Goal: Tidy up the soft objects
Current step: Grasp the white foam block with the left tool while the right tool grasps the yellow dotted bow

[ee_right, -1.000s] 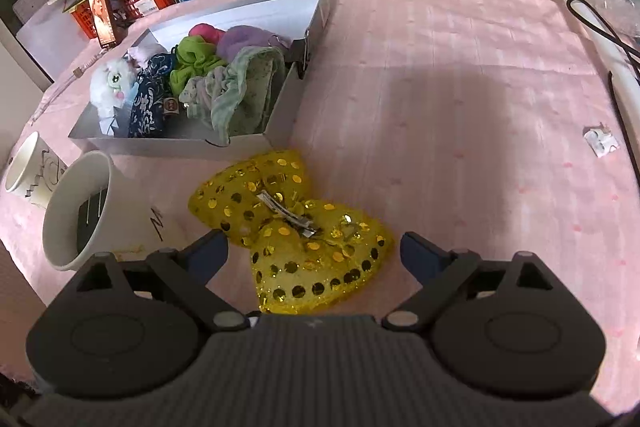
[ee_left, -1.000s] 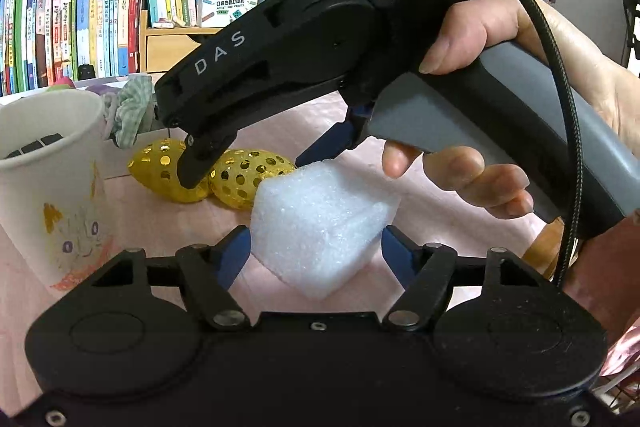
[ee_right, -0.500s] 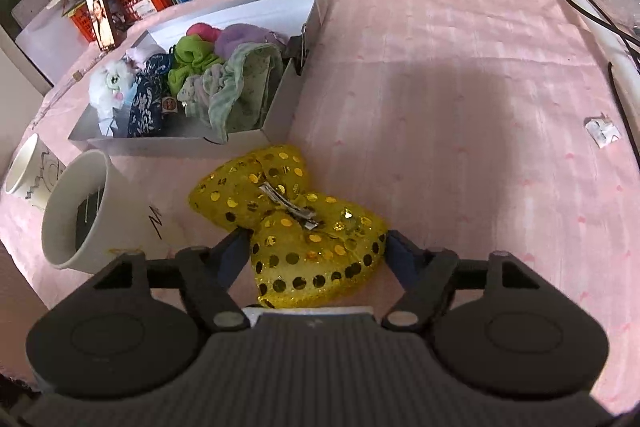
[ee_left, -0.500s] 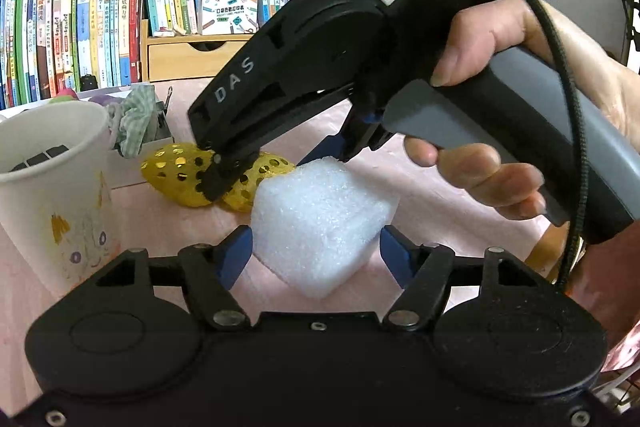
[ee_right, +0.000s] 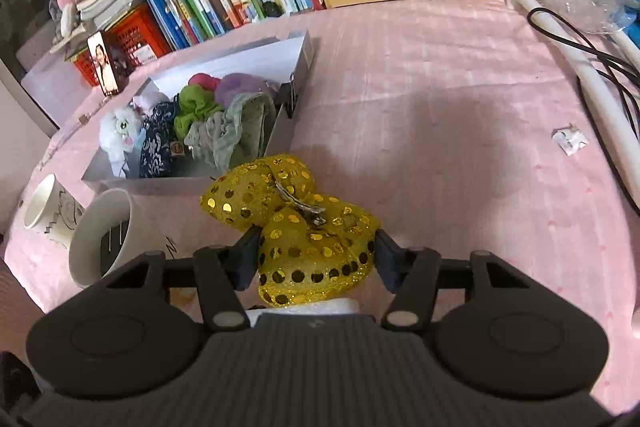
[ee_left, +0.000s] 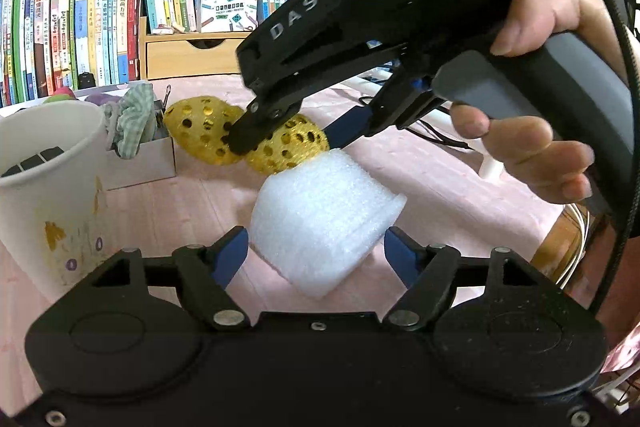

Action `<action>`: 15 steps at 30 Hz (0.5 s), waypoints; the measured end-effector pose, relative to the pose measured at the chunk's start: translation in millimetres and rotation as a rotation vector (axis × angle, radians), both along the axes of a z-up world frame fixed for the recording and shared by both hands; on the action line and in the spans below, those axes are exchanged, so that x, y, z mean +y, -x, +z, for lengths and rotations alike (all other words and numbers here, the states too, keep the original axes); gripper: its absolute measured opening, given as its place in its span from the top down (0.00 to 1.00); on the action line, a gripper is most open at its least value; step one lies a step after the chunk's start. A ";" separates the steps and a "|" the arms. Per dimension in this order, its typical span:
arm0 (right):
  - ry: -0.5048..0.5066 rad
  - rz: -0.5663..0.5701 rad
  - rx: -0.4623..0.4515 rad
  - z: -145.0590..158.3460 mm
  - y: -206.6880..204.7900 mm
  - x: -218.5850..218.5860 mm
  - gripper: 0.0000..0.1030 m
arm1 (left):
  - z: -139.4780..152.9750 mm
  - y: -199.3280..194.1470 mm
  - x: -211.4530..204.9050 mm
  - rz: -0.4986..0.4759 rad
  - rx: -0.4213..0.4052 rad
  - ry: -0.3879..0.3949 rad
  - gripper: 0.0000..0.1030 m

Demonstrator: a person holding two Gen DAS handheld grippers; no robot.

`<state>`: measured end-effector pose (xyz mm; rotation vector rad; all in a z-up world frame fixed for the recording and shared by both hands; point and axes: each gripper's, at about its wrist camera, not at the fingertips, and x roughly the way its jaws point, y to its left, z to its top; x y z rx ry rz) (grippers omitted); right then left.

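One yellow bow (ee_right: pixel 296 223) in closing right jaws, one foam block (ee_left: pixel 324 223) between opening left jaws.

Yellow bow (ee_right: pixel 296 223) (gold sequin dots), white foam (ee_left: pixel 320 223), seemingly pink tablecloth (ee_right: pixel 460 131)

A table covered with a pink cloth (ee_right: pixel 440 115) is carrying everything here. A shallow grey box (ee_right: pixel 304 55) is standing on it, and soft things are filling the box. Just beside the box, a white paper cup (ee_right: pixel 100 235) is standing upright, and a second paper cup (ee_right: pixel 42 201) is standing near it at the table edge. A yellow sequin bow (ee_right: pixel 288 211) is sitting close to the front wall of the box; whether it is resting on the cloth I cannot tell. A white foam block (ee_left: pixel 320 219) is lying near the bow. On the other side, a white tube (ee_right: pixel 580 67), a black cable (ee_right: pixel 592 47) and a small crumpled wrapper (ee_right: pixel 570 139) are lying on the cloth.
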<state>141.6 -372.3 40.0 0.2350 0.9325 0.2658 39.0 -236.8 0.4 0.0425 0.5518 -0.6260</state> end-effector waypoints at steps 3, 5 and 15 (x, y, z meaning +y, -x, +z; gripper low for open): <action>-0.021 -0.024 -0.005 -0.9 3.8 -7.1 0.41 | -1.7 -0.7 -1.0 -0.006 0.002 -0.006 0.26; -0.030 -0.043 -0.011 -0.9 6.9 -12.1 0.41 | -3.0 -1.1 -1.7 -0.007 0.003 -0.009 0.25; -0.112 -0.050 0.021 -12.0 12.1 -19.4 0.41 | -5.6 -1.1 -12.5 -0.026 -0.027 -0.026 0.24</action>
